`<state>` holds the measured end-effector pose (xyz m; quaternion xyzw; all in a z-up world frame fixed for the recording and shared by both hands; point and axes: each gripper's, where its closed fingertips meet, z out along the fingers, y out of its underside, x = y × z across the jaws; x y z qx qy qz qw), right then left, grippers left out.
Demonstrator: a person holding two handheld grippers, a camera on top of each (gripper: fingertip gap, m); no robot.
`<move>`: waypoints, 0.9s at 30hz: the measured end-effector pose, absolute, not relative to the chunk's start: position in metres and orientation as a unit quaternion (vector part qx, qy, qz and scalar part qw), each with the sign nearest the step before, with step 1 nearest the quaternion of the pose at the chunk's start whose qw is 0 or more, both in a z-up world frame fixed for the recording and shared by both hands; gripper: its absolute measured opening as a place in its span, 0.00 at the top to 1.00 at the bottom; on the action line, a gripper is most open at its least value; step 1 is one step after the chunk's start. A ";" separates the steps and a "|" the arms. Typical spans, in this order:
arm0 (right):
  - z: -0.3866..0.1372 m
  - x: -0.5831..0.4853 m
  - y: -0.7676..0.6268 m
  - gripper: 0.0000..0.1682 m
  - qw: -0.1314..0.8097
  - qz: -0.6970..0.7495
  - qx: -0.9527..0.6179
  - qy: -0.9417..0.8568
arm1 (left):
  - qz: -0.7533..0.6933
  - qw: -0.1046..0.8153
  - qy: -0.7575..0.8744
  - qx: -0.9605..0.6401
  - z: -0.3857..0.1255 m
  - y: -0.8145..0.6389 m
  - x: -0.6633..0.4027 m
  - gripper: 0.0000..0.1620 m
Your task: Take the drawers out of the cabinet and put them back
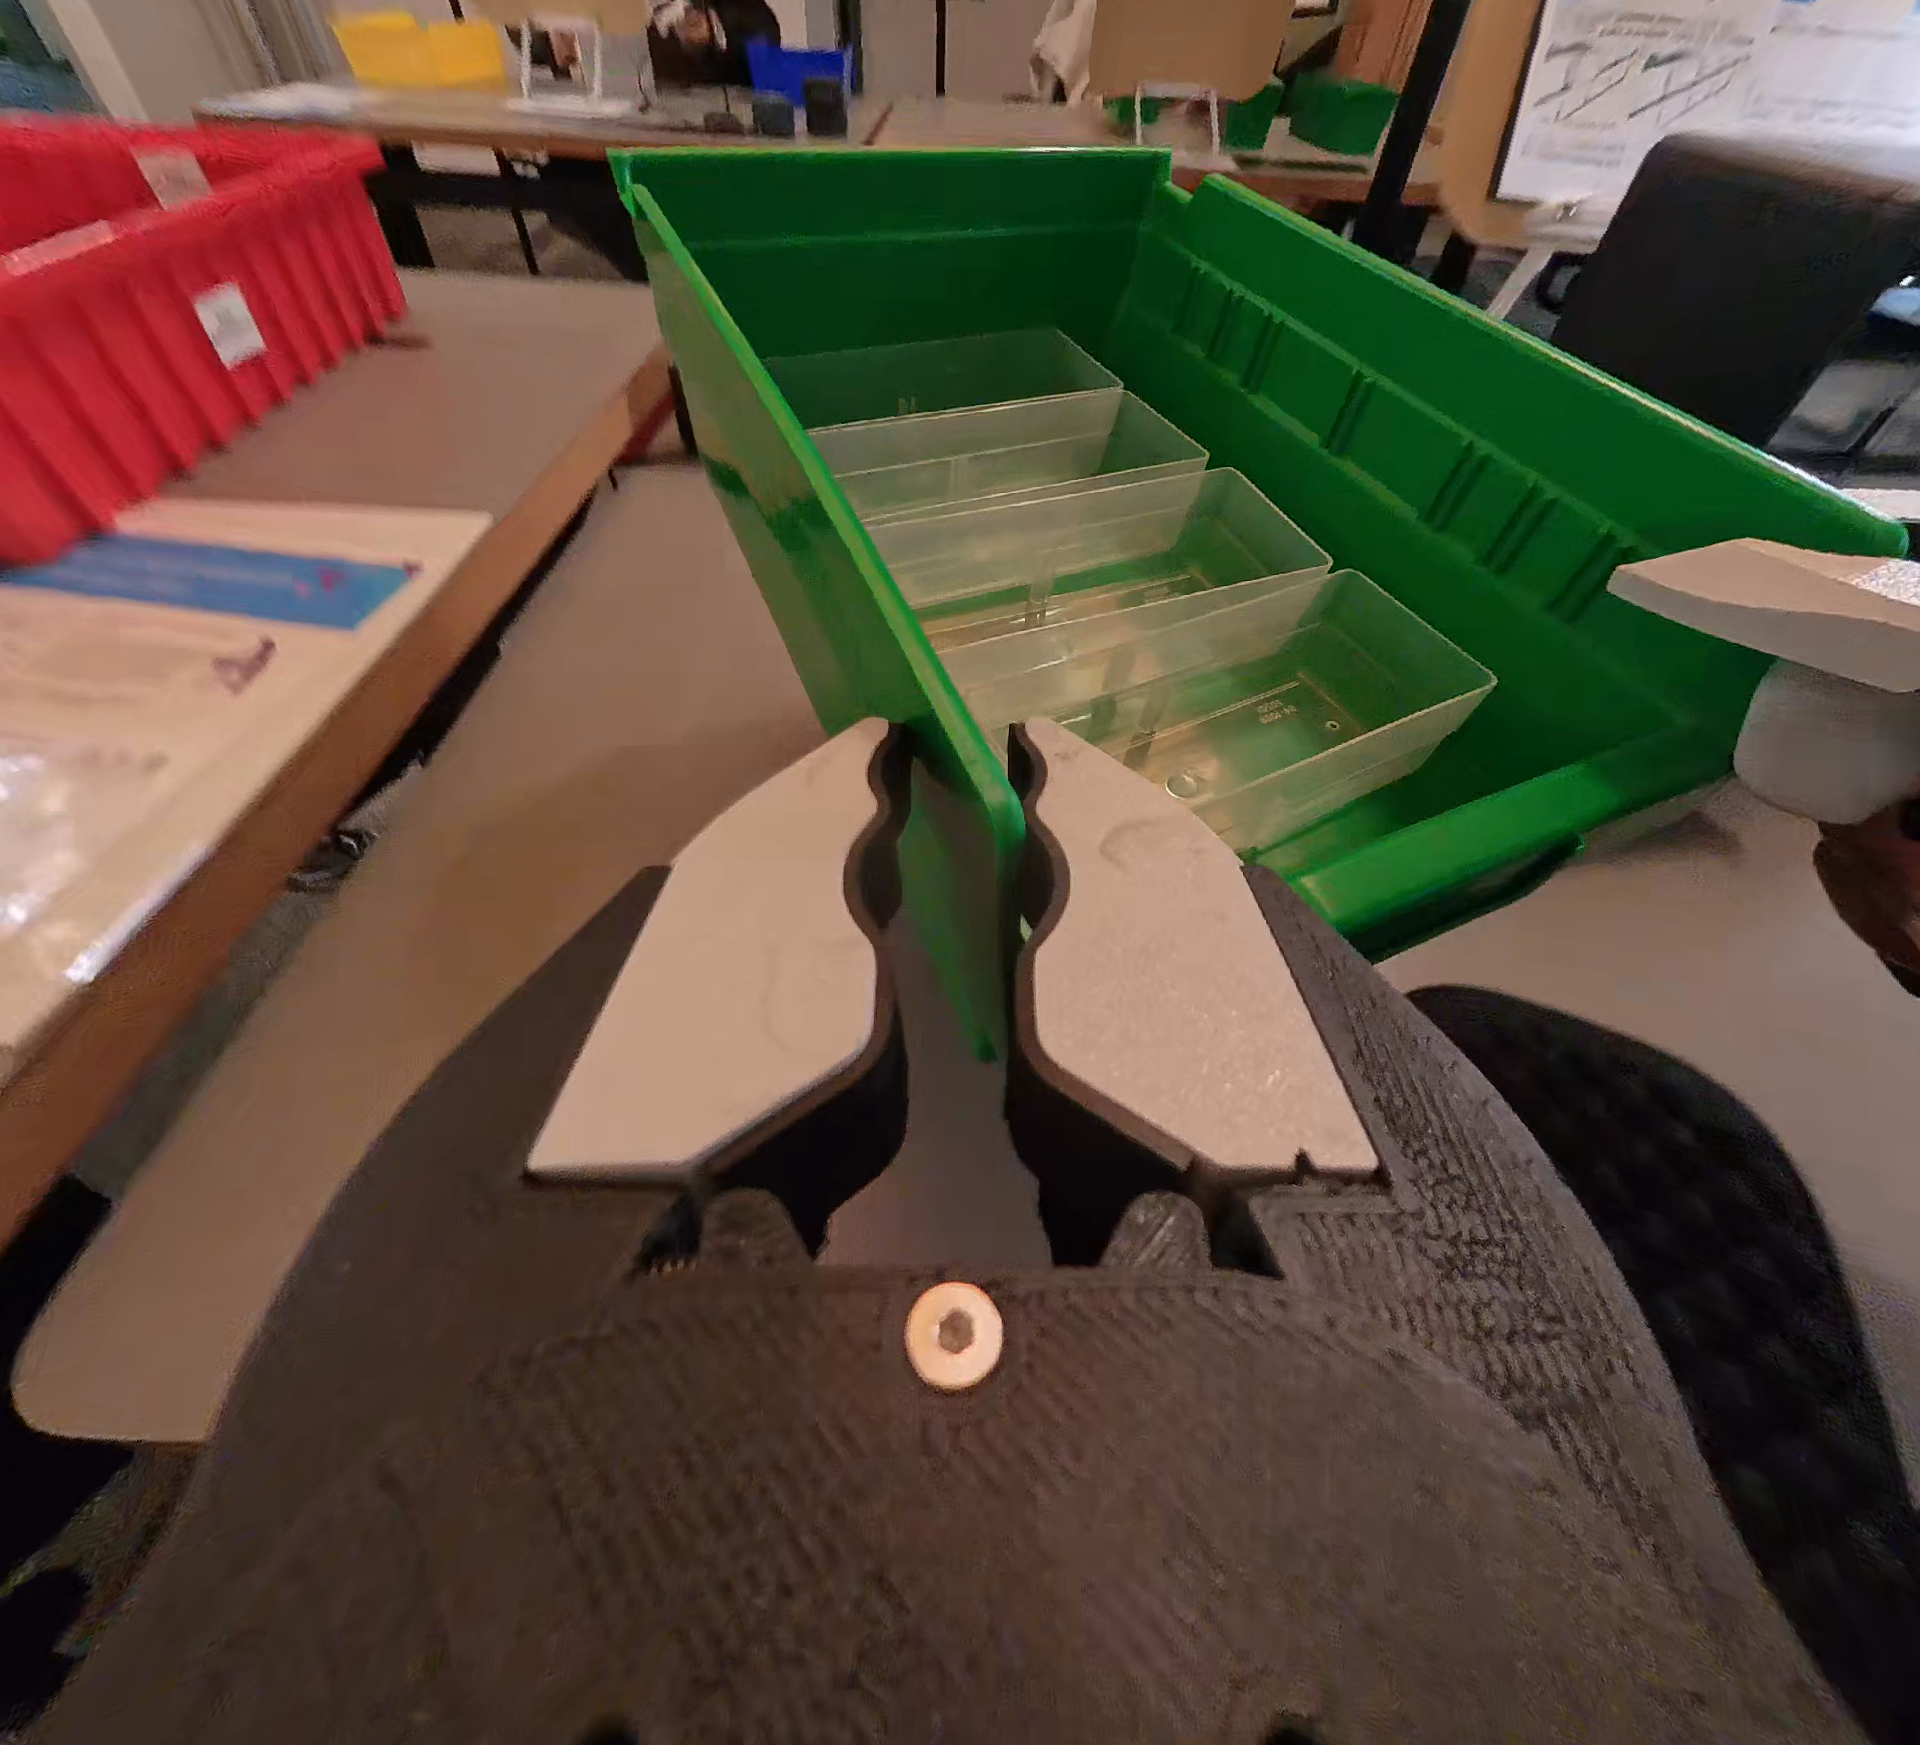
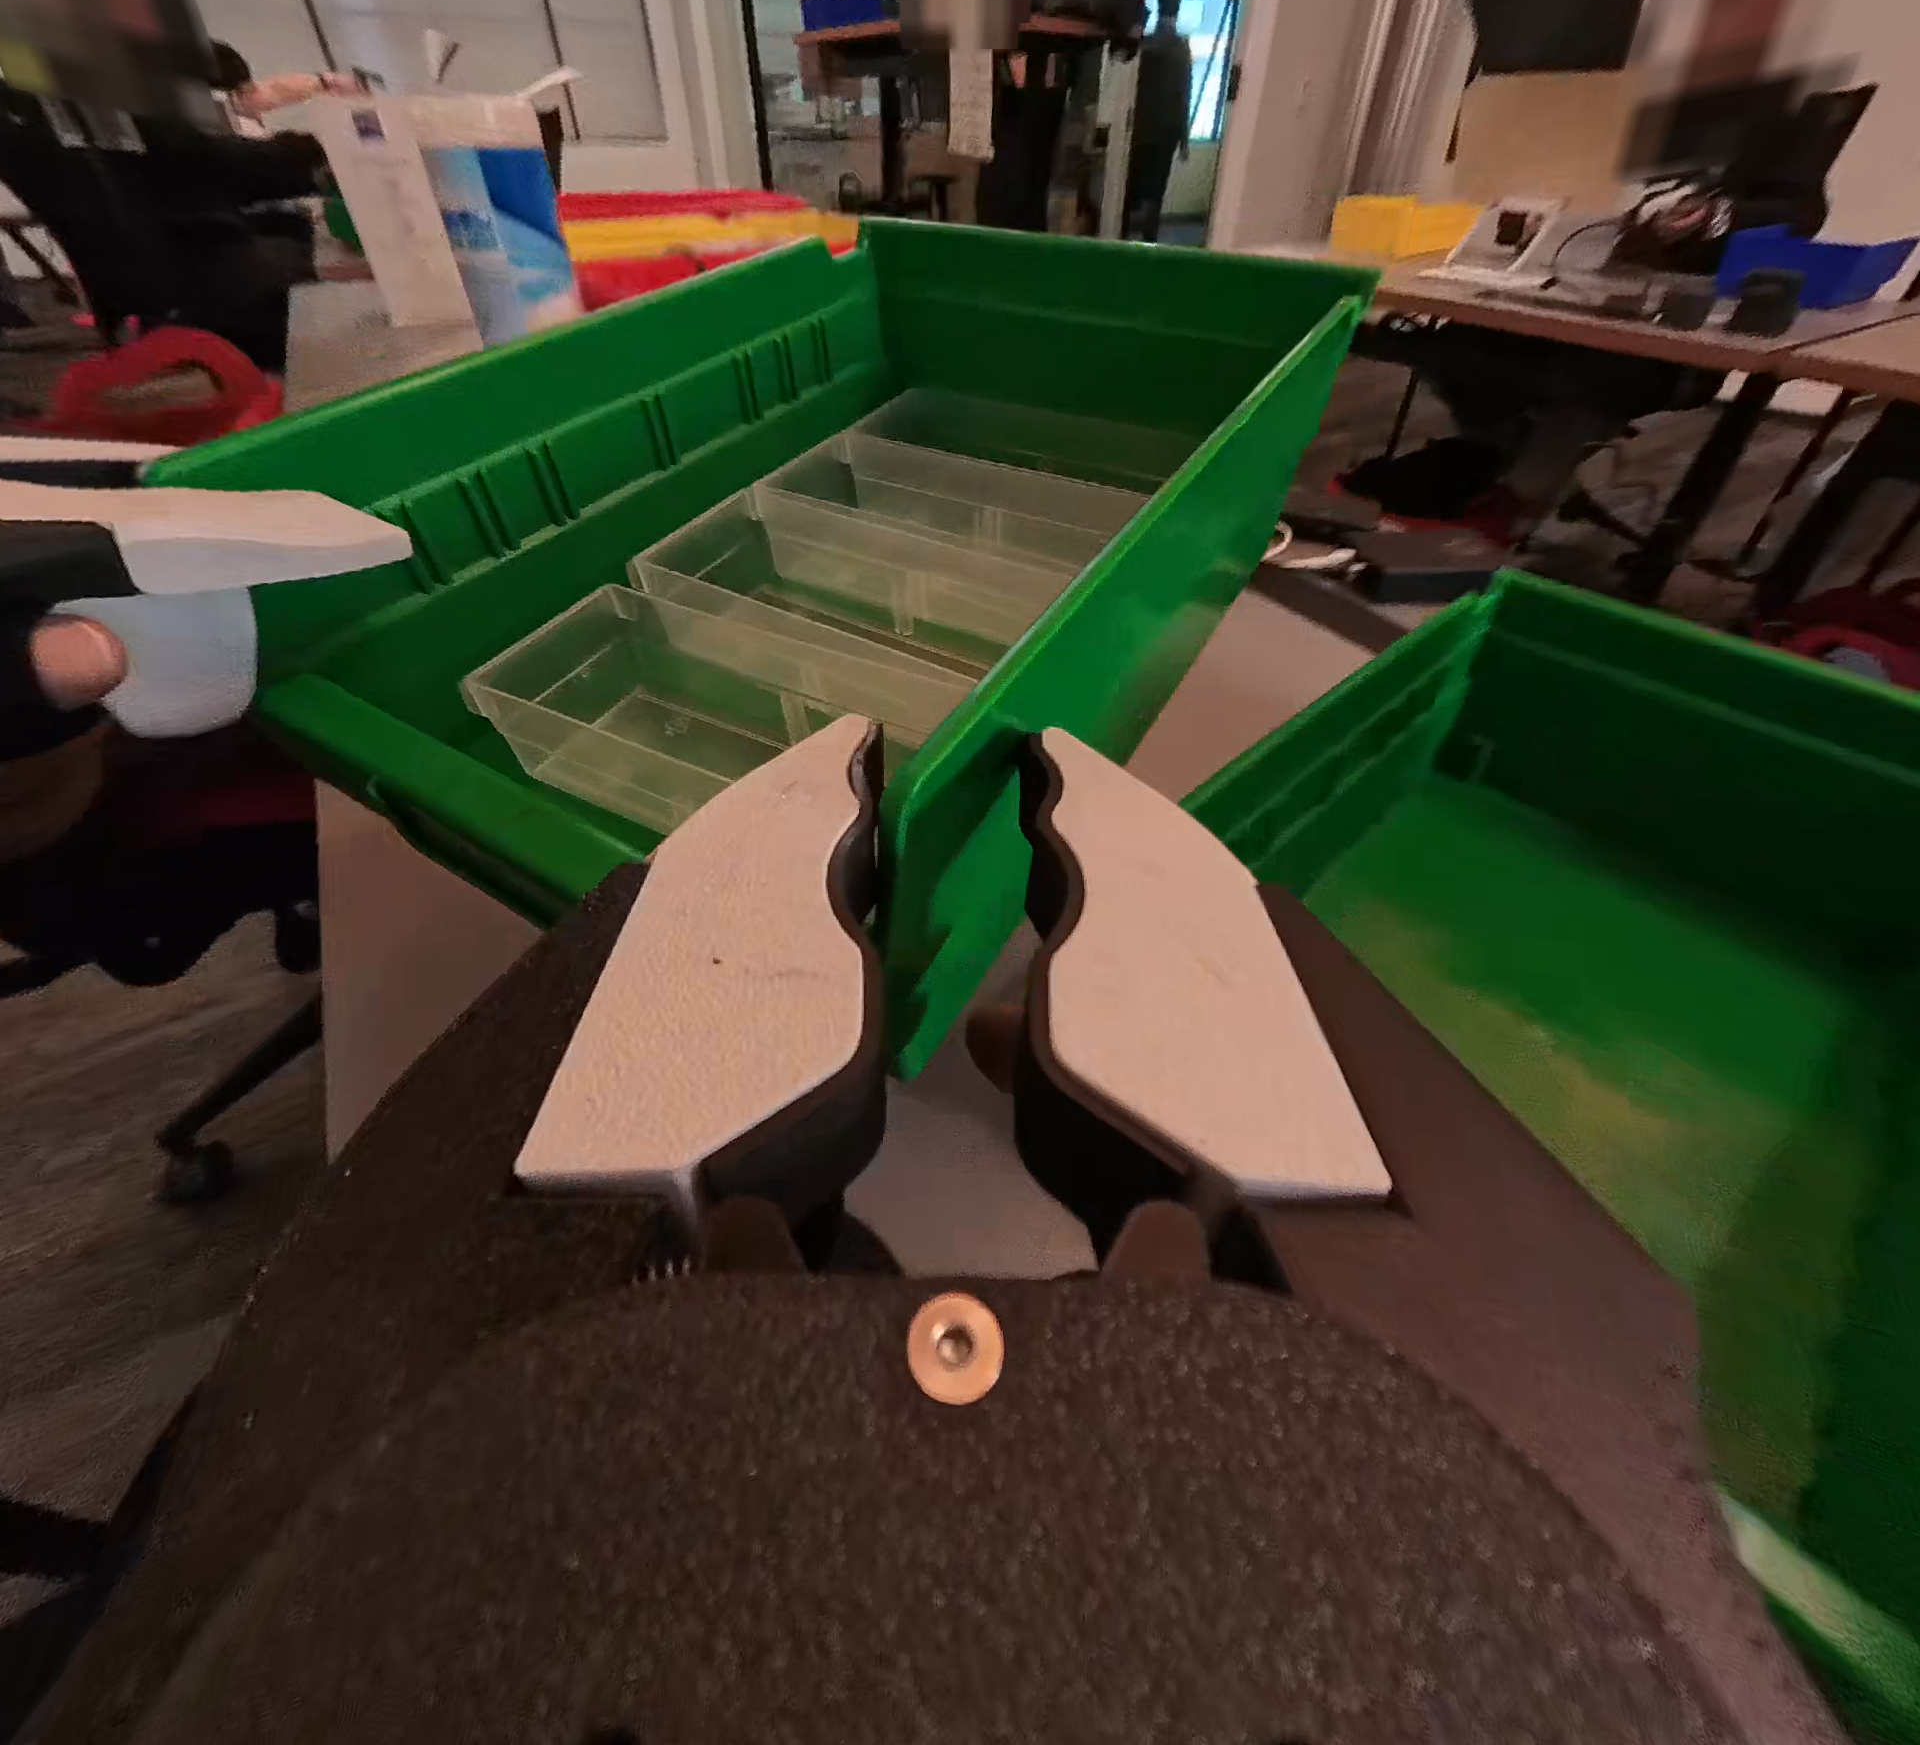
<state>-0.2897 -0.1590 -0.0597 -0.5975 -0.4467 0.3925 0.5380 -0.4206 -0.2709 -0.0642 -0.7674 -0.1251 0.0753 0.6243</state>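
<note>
A green plastic drawer (image 1: 1351,407) holds several clear plastic trays (image 1: 1195,656) in a row. My left gripper (image 1: 956,739) is shut on the drawer's left side wall near its front corner. My right gripper (image 2: 951,739) is shut on the drawer's (image 2: 1039,313) right side wall near its front corner. The clear trays (image 2: 727,656) also show in the right wrist view. Each gripper shows at the edge of the other's view: the right one (image 1: 1766,604) and the left one (image 2: 260,542). No cabinet is in view.
A second green drawer (image 2: 1558,968), empty, lies close on the right. Red bins (image 1: 156,324) and paper sheets (image 1: 156,656) are on a table to the left. A black chair (image 1: 1714,272) stands beyond the drawer. More tables and bins stand at the back.
</note>
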 end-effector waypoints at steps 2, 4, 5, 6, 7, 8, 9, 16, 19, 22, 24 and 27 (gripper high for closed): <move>-0.082 -0.300 -0.159 0.85 0.522 0.379 -0.611 -0.460 | 0.060 0.612 -0.134 -0.777 -0.091 -0.271 -0.430 0.89; -0.099 -0.306 -0.157 0.85 0.506 0.370 -0.623 -0.468 | 0.044 0.609 -0.141 -0.779 -0.111 -0.270 -0.434 0.89; -0.106 -0.308 -0.156 0.85 0.502 0.368 -0.625 -0.471 | 0.036 0.610 -0.144 -0.778 -0.118 -0.269 -0.435 0.89; -0.111 -0.309 -0.155 0.85 0.500 0.365 -0.626 -0.474 | 0.032 0.610 -0.147 -0.778 -0.124 -0.268 -0.437 0.89; -0.115 -0.310 -0.154 0.85 0.499 0.360 -0.628 -0.477 | 0.030 0.609 -0.149 -0.778 -0.130 -0.266 -0.439 0.89; -0.119 -0.311 -0.153 0.85 0.499 0.355 -0.629 -0.479 | 0.027 0.609 -0.153 -0.778 -0.135 -0.264 -0.440 0.89; -0.122 -0.312 -0.152 0.85 0.499 0.352 -0.630 -0.480 | 0.021 0.609 -0.157 -0.778 -0.140 -0.262 -0.442 0.89; -0.160 -0.301 -0.151 0.81 0.437 0.322 -0.615 -0.572 | -0.001 0.637 -0.182 -0.749 -0.153 -0.245 -0.447 0.88; -0.149 -0.278 -0.153 0.71 0.416 0.336 -0.594 -0.600 | 0.012 0.637 -0.186 -0.748 -0.150 -0.241 -0.454 0.88; -0.137 -0.245 -0.127 0.66 0.408 0.285 -0.590 -0.637 | 0.078 0.656 -0.161 -0.734 -0.124 -0.248 -0.458 0.81; -0.144 -0.224 -0.103 0.64 0.397 0.203 -0.583 -0.679 | 0.134 0.642 -0.109 -0.747 -0.109 -0.252 -0.452 0.79; -0.176 -0.208 -0.069 0.60 0.360 0.050 -0.545 -0.756 | 0.140 0.581 0.034 -0.801 -0.112 -0.241 -0.409 0.72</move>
